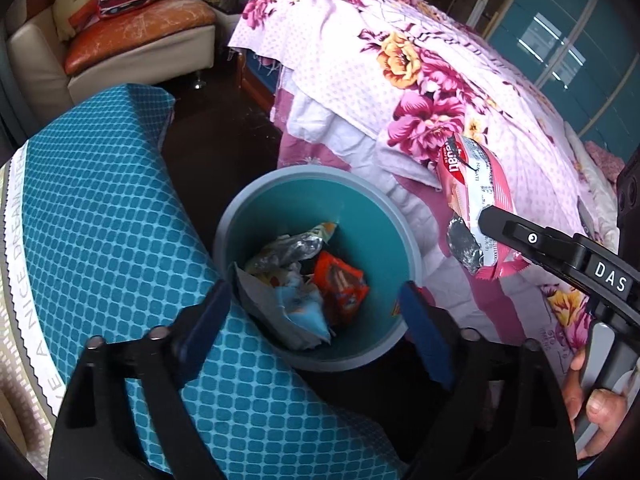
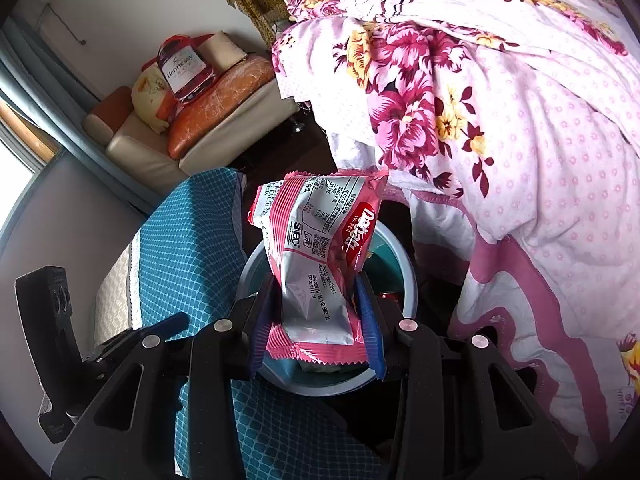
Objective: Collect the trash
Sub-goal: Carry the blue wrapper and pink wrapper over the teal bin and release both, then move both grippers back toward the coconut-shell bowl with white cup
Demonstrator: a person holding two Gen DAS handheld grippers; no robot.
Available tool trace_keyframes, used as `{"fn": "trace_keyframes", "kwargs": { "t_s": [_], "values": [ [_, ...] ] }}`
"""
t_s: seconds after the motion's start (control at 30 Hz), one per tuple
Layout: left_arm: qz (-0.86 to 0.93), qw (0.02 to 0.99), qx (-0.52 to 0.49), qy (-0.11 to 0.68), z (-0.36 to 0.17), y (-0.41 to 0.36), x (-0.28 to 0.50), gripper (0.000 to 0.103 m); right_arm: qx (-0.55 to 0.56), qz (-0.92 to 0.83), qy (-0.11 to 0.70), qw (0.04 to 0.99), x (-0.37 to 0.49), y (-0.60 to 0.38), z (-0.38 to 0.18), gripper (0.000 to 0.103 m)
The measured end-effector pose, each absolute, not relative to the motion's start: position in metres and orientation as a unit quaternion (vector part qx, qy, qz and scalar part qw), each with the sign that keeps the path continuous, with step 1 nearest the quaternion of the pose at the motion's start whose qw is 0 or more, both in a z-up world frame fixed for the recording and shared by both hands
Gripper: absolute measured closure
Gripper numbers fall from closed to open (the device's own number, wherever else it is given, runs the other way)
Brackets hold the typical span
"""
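A round teal bin point(image 1: 360, 216) with a grey rim stands on the dark floor between a blue cushion and the bed. It holds several crumpled wrappers point(image 1: 304, 280). My left gripper point(image 1: 316, 292) is open and empty, its blue-padded fingers spread just above the bin's near rim. My right gripper point(image 2: 316, 300) is shut on a pink and white wafer wrapper point(image 2: 316, 240) and holds it over the bin point(image 2: 400, 264). In the left wrist view the wrapper point(image 1: 476, 204) hangs to the right of the bin, pinched by the right gripper point(image 1: 490, 220).
A blue patterned cushion point(image 1: 104, 216) lies against the bin's left side. A bed with a pink floral quilt point(image 1: 400, 80) fills the right. A cream sofa with orange cushions point(image 1: 132, 32) stands at the back left.
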State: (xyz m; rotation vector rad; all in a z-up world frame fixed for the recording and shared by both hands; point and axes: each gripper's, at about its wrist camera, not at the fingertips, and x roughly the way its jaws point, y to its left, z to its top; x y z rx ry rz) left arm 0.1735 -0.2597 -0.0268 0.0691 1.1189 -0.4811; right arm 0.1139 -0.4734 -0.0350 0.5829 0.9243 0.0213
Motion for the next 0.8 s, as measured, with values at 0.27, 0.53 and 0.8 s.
{"fn": "trace_keyframes", "kwargs": {
  "t_s": [0.27,0.53,0.8],
  "values": [
    [-0.204,0.825,0.038,0.526,-0.025,-0.238,0.169,0.011,0.266,0.011,0.448,0.854,0.117,-0.459,-0.035,0.065],
    [-0.184,0.835,0.034,0.518,-0.02,-0.213,0.16,0.011,0.253,0.016,0.458,0.852,0.123,-0.442,-0.036,0.064],
    [-0.169,0.834,0.023,0.525,-0.026,-0.185,0.154,0.01,0.237,0.017,0.476,0.847,0.129,-0.421,-0.04,0.059]
  ]
}}
